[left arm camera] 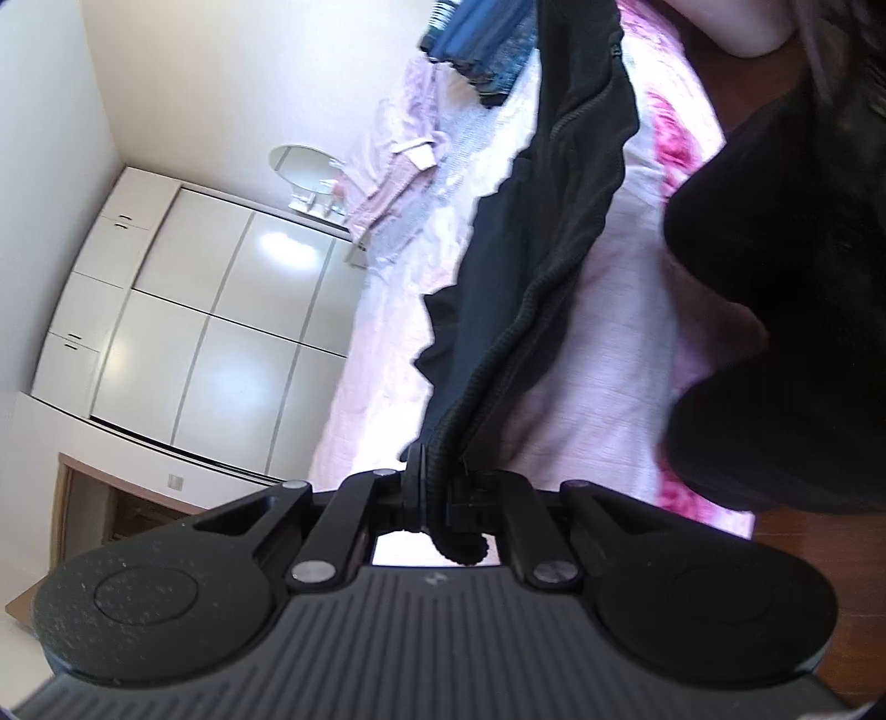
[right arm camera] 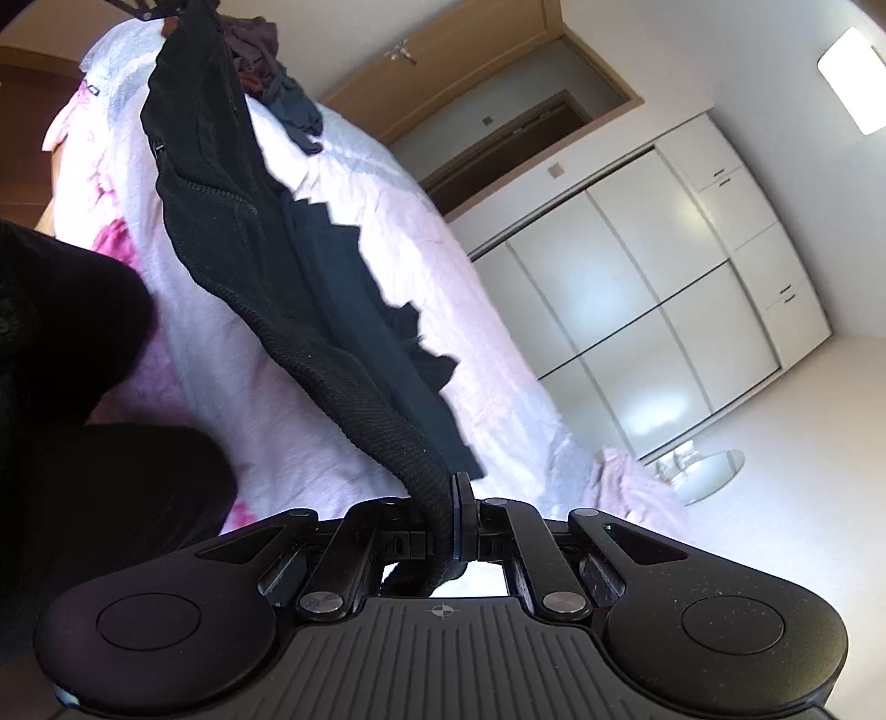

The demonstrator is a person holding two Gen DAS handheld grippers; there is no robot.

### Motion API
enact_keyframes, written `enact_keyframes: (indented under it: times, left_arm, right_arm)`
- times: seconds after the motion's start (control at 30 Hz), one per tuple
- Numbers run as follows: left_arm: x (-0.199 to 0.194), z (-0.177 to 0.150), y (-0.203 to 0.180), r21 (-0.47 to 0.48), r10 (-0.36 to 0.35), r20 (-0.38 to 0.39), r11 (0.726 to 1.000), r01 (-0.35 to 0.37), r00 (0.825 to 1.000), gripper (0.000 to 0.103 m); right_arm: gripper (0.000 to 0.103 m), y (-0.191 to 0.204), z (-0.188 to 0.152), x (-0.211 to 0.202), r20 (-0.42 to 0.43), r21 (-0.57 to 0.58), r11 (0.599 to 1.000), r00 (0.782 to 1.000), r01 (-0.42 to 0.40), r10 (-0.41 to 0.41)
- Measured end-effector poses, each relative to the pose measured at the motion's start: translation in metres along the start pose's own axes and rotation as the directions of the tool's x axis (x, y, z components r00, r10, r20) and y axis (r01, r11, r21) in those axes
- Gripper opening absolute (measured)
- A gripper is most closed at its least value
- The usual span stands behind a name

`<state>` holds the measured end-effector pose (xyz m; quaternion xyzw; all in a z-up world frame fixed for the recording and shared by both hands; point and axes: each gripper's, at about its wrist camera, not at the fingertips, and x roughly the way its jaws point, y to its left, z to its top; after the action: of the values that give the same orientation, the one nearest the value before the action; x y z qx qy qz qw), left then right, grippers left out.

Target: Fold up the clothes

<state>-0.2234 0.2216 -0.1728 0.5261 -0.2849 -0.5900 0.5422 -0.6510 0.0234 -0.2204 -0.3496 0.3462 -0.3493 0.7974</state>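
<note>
A black zip-up garment with a ribbed hem hangs stretched in the air above a bed. My left gripper is shut on one end of its ribbed edge. My right gripper is shut on the other end of the same garment. The cloth runs from each gripper away toward the other hand, with the zipper line showing along it. The bed lies under it with a pale pink cover.
A pink shirt and a blue garment lie on the bed. A heap of dark clothes lies at its other end. A white wardrobe, a wooden door and a round mirror stand around. The person's dark-clothed body is close.
</note>
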Motion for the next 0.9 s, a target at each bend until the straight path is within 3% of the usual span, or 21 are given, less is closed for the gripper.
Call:
enact_keyframes:
  times: [0.23, 0.37, 0.53, 0.67, 0.8, 0.9]
  left_arm:
    - [0.089, 0.007, 0.092, -0.114, 0.007, -0.038, 0.993, -0.012, 0.999, 0.005]
    - [0.176, 0.003, 0.136, -0.191, -0.039, -0.074, 0.981, 0.024, 0.996, 0.005]
    - [0.3, -0.012, 0.148, -0.252, -0.141, -0.138, 0.962, 0.103, 0.98, 0.005]
    - [0.389, -0.033, 0.127, -0.28, -0.242, -0.191, 0.942, 0.183, 0.951, 0.005]
    - [0.453, -0.054, 0.102, -0.32, -0.334, -0.216, 0.912, 0.257, 0.917, 0.005]
    - [0.476, -0.065, 0.109, -0.365, -0.352, -0.201, 0.893, 0.263, 0.914, 0.006]
  right_arm:
    - [0.004, -0.078, 0.029, 0.067, 0.06, 0.002, 0.999, 0.998, 0.036, -0.036]
    - [0.004, -0.122, 0.042, 0.144, 0.021, 0.028, 0.999, 1.0, -0.017, 0.016]
    - [0.004, -0.152, 0.044, 0.263, -0.052, 0.056, 0.993, 0.993, -0.104, 0.107]
    - [0.004, -0.149, 0.028, 0.363, -0.122, 0.124, 0.971, 0.968, -0.203, 0.218]
    - [0.004, -0.125, 0.002, 0.441, -0.191, 0.198, 0.93, 0.918, -0.311, 0.348]
    - [0.004, -0.116, -0.006, 0.472, -0.2, 0.221, 0.911, 0.898, -0.349, 0.393]
